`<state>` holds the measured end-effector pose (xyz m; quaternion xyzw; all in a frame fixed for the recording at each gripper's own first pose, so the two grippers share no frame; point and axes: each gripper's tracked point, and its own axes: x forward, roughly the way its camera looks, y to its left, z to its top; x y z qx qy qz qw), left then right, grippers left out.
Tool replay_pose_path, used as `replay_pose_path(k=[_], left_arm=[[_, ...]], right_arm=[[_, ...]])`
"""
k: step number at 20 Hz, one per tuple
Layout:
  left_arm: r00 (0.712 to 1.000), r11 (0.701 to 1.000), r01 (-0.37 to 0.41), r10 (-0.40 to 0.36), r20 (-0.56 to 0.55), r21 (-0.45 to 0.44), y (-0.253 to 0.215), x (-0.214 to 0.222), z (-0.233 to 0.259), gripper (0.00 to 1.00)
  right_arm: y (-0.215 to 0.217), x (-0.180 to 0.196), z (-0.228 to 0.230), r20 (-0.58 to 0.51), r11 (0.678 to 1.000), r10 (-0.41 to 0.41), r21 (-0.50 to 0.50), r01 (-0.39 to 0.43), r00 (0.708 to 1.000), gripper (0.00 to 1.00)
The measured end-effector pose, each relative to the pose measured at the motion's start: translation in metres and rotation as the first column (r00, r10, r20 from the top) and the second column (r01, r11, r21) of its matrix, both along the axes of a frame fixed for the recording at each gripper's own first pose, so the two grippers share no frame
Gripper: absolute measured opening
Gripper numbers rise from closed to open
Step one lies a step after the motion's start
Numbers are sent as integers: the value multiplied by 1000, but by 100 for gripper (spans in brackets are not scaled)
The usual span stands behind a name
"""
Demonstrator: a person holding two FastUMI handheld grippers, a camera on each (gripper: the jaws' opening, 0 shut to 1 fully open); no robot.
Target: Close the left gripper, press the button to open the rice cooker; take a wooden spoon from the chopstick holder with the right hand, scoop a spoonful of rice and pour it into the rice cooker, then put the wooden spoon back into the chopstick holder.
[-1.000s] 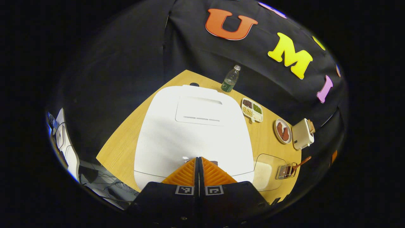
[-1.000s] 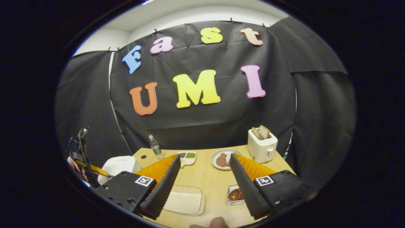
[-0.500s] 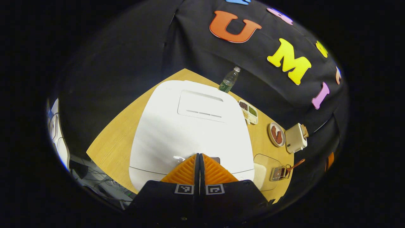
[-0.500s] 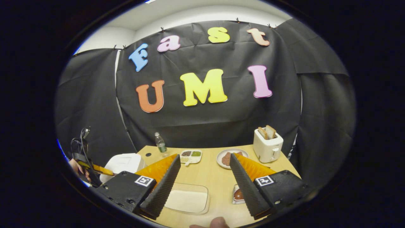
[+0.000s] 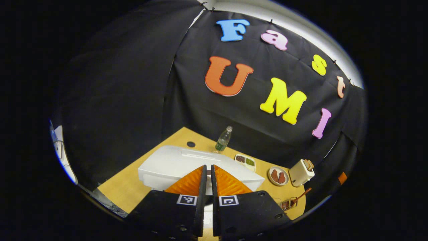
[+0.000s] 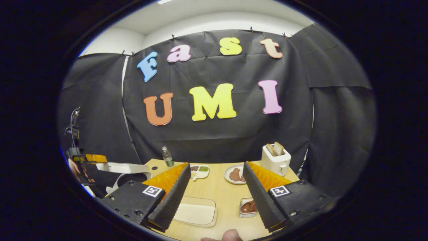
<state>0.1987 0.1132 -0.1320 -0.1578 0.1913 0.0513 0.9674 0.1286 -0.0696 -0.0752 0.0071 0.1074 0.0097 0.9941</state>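
While rice cooker (image 6: pixel 122 169) lid stands raised, seemingly half-open, left claw (image 5: pixel 207 170) pressed together, right claw (image 6: pixel 216 182) spread.

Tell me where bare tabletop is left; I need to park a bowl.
Bare wood lies between the rice tray and the chopstick holder, running back toward the meat plate. The back edge is crowded: bottle, bean dish, toaster.

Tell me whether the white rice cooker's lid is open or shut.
Open. The right gripper view shows the white rice cooker's lid lifted clear above the dark pot opening.
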Motion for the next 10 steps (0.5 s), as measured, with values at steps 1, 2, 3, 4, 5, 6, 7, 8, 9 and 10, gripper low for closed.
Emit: replay_pose_path(k=[1,2,3,4,5,6,7,8,9,10], left_arm=[[1000,1000,-1,1,-6,14,1,6,0,15],[1000,999,-4,4,2,35,2,3,4,17],[1000,998,-12,11,14,57,5,3,9,20],[999,998,-12,10,32,68,7,5,14,21],[999,998,-1,-2,50,69,2,4,22,26],[998,997,1,-6,66,80,-1,2,27,35],[997,994,-10,2,77,105,2,4,30,51],[996,993,-8,-2,87,118,-1,2,32,64],[995,992,-17,4,102,129,-4,-6,42,78],[993,991,-24,8,117,134,-5,-9,48,77]], right_arm=[[-2,-3,2,5,1000,-6,0,6,1000,98],[-3,-6,3,8,1000,-10,-2,10,1000,98],[-3,-10,5,10,1000,-11,-3,11,1000,98],[-5,-13,7,15,1000,-12,-7,12,1000,98],[-7,-16,8,22,1000,-10,-10,10,1000,99],[-8,-19,10,29,1000,-9,-14,10,1000,100],[-10,-21,9,29,1000,-8,-16,8,1000,100],[-12,-23,7,26,1000,-6,-17,6,1000,100],[-14,-24,4,22,1000,-7,-15,8,1000,100],[-18,-25,-1,16,1000,-10,-8,10,1000,100]])
